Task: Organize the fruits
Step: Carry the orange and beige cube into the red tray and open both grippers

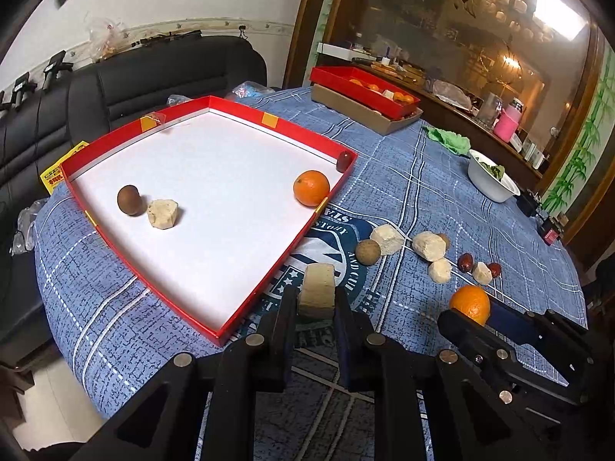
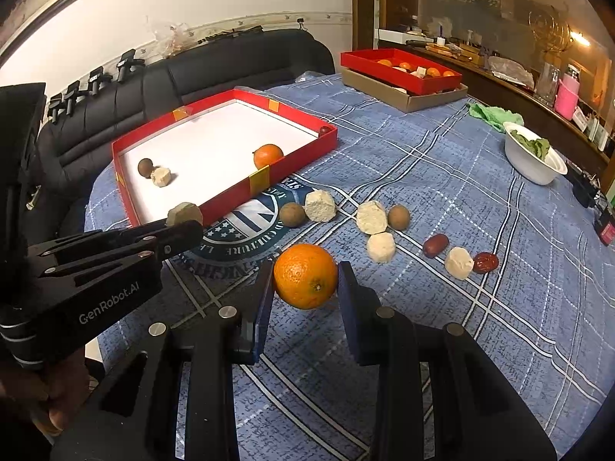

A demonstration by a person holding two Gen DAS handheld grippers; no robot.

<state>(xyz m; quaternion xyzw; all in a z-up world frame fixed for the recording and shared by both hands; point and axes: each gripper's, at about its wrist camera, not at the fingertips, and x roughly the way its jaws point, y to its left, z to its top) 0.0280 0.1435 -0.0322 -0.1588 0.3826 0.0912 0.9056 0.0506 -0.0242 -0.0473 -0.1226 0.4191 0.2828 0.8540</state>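
Note:
My left gripper (image 1: 316,299) is shut on a beige chunk (image 1: 317,288), held just off the near corner of the red tray (image 1: 269,272); it also shows in the right wrist view (image 2: 184,215). My right gripper (image 2: 305,284) is shut on an orange (image 2: 305,276), held above the blue cloth; the orange also shows in the left wrist view (image 1: 470,303). Inside the tray lie an orange (image 1: 311,187), a brown round fruit (image 1: 129,199), a beige chunk (image 1: 163,213) and a red date (image 1: 344,160).
On the cloth lie several beige chunks (image 2: 320,206), two brown round fruits (image 2: 292,215) and two red dates (image 2: 435,245). A white bowl (image 2: 534,171), a green rag (image 2: 496,114) and a second red tray on a cardboard box (image 2: 399,73) stand further back. A black sofa (image 1: 115,88) is behind.

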